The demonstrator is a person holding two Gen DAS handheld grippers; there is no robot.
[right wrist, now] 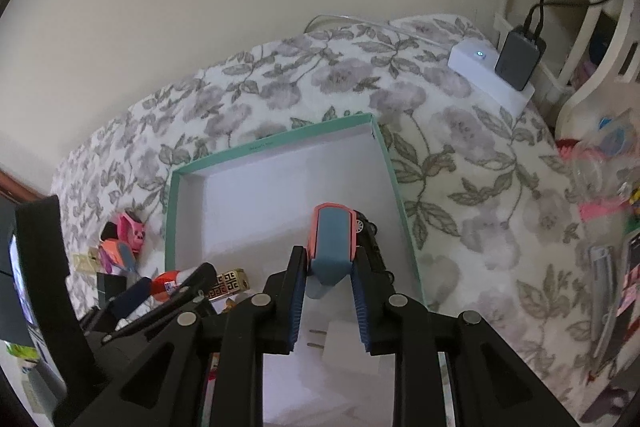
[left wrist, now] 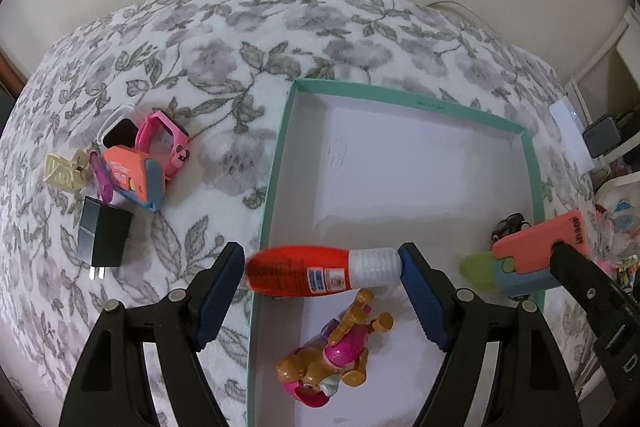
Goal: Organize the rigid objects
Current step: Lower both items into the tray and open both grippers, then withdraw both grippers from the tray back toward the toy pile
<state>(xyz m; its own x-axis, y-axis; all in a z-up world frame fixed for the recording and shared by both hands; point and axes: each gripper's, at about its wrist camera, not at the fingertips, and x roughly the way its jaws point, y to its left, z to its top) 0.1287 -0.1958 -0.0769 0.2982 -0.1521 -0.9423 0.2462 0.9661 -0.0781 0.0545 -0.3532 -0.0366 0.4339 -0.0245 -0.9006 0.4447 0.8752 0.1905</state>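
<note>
- The left gripper (left wrist: 322, 263) grips the red bottle (left wrist: 298, 269) end to end, one pad on its base and one on its white cap, right over the near left wall of the teal box (left wrist: 276, 163). Held by the ends only, the bottle could pivot or pop out; released here, it might tip onto the bedspread (left wrist: 192, 75) outside the box instead of inside.
- The right gripper (right wrist: 330, 263) is clamped on the coral-and-blue toy (right wrist: 332, 239) inside the box, near its right wall. The grip sits on the toy's rear end, so the front could swing and knock the black toy car (right wrist: 366, 229) just beside it.
- The dog figure (left wrist: 332, 359) lies in the box just below the bottle; a dropped bottle would likely strike it.
- The soft bedspread gives under the box, so pressing on a wall could tilt it.
</note>
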